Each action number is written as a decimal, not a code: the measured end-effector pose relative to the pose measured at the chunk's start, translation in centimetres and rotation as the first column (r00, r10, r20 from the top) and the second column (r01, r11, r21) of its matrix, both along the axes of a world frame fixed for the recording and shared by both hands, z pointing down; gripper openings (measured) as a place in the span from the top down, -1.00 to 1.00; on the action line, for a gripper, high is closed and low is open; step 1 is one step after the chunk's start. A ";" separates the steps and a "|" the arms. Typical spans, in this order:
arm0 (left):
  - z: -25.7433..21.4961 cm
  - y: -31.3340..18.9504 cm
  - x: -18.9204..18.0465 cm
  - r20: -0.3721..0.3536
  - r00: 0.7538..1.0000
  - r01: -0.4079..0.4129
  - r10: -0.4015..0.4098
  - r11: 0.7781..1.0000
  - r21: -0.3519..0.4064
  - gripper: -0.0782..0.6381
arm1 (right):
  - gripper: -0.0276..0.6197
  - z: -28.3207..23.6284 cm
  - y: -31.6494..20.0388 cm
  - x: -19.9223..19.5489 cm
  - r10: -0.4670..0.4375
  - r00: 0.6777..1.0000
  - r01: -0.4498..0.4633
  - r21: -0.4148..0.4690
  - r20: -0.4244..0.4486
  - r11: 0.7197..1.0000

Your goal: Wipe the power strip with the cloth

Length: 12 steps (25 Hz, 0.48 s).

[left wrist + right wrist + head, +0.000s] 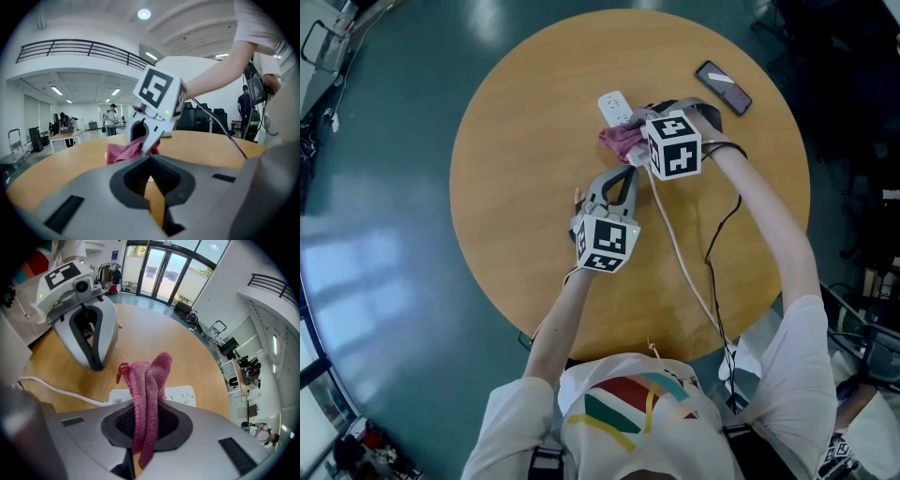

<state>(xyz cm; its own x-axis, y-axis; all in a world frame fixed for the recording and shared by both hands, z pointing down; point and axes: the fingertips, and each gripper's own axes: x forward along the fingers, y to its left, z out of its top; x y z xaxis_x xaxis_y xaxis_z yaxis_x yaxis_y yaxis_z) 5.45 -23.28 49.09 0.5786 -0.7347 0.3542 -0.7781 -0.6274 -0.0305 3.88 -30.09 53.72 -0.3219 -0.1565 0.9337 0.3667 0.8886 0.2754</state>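
The cloth [621,141] is pink knit, the power strip [615,106] white, the table [516,187] tan wood, the floor [394,234] glossy teal. At the table's one o'clock, the phone [723,87] looks black.

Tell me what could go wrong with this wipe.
The left tool is shut, empty and off the power strip, so the strip may slide. The cloth sits bunched in the right tool and may slip out or wipe little. The cord runs between the arms and could snag.
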 end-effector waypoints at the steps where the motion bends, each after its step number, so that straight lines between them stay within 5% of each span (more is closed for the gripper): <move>1: -0.5 0.0 0.1 -0.010 1.000 0.026 -0.026 1.000 0.008 0.70 | 0.79 0.1 0.0 1.0 -0.002 1.000 0.002 0.002 -0.003 1.000; 8: -3.0 4.0 -8.1 -0.025 0.987 0.160 -0.160 0.987 0.009 0.70 | 0.79 -1.0 8.2 -1.2 0.012 1.000 -0.012 -0.005 -0.003 1.000; 12: -3.8 2.2 -8.4 -0.021 0.986 0.166 -0.166 0.986 0.011 0.70 | 0.79 -1.0 10.3 -0.8 0.021 1.000 -0.021 -0.023 0.003 1.000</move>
